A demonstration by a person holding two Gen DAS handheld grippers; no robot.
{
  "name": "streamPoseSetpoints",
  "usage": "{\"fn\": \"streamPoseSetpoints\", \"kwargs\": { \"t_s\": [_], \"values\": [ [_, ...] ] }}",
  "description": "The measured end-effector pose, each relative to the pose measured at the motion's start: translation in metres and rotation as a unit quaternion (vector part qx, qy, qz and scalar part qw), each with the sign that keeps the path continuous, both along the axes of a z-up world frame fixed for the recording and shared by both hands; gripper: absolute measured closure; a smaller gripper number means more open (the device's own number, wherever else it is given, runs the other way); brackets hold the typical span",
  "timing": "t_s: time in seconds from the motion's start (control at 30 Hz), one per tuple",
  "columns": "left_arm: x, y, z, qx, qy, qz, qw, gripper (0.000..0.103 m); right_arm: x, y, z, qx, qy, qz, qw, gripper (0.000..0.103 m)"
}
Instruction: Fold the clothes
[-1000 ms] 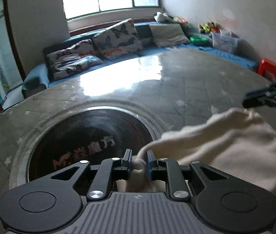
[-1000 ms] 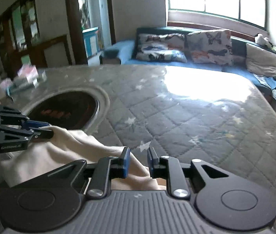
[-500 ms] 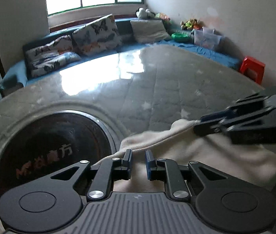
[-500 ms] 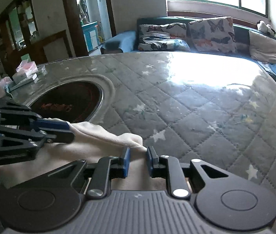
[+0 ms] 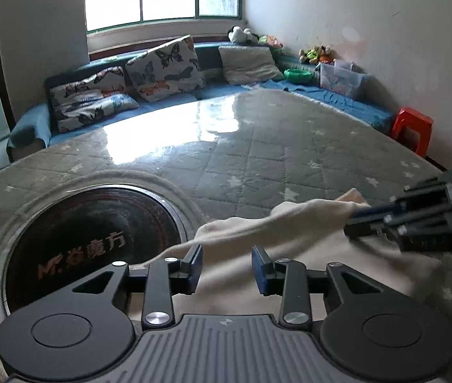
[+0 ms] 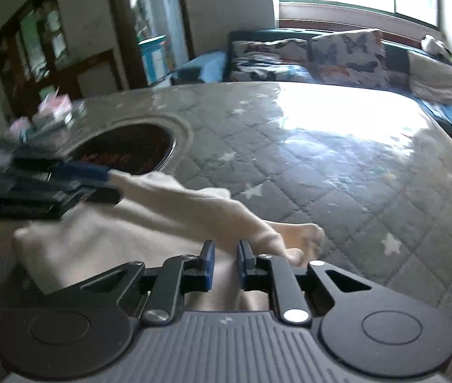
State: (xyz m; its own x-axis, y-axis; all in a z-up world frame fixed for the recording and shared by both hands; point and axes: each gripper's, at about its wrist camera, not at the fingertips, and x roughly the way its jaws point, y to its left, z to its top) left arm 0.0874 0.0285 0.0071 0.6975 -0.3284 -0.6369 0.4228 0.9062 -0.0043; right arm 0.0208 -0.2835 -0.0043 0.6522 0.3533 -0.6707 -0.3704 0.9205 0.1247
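A cream garment (image 5: 289, 223) lies folded on the quilted table, its near part spread under both grippers. My left gripper (image 5: 226, 268) is over the left end of the fold. Its jaws are opening, and the cloth lies between and below the blue pads without being pinched. In the right wrist view the left gripper (image 6: 111, 183) reaches in from the left at the fold's end. My right gripper (image 6: 226, 261) has narrow, closing jaws with the garment (image 6: 194, 204) between them. From the left wrist view the right gripper (image 5: 353, 220) pinches the fold's right end.
A dark round glass inset (image 5: 91, 239) sits in the table just left of the garment. The quilted star-patterned cover (image 5: 257, 159) stretches away beyond it. A sofa with butterfly cushions (image 5: 162, 67) lines the far wall, a red stool (image 5: 412, 127) stands at the right, and small packs (image 6: 53, 111) lie at the table's left edge.
The left jaws have spread apart and released the cloth they pinched. The fold has been carried over and now sits lower on the table. The right gripper still holds its end.
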Motion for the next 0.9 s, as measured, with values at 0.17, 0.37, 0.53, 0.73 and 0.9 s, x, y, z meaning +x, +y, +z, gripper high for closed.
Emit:
{"fn": "streamPoseSetpoints", "kwargs": {
  "t_s": [0.17, 0.37, 0.53, 0.73, 0.9],
  "values": [
    [-0.030, 0.011, 0.003, -0.017, -0.006, 0.004, 0.9998, 0.066, -0.033, 0.006, 0.017, -0.008, -0.033, 0.026, 0.999, 0.089],
    [-0.041, 0.027, -0.016, -0.002, 0.013, 0.030, 0.9995, 0.066, -0.061, 0.015, 0.002, -0.025, -0.030, 0.057, 0.998, 0.089],
    [-0.045, 0.032, -0.022, -0.005, 0.018, 0.037, 0.9992, 0.066, -0.065, 0.019, 0.006, -0.029, -0.046, 0.053, 0.997, 0.089],
    [-0.056, 0.028, -0.025, 0.002, 0.023, 0.038, 0.9990, 0.067, -0.062, 0.032, 0.000, -0.016, -0.041, 0.094, 0.995, 0.089],
    [-0.072, 0.034, -0.023, -0.017, 0.046, 0.044, 0.9979, 0.067, -0.070, 0.032, -0.009, -0.026, -0.033, 0.116, 0.992, 0.088]
  ]
}}
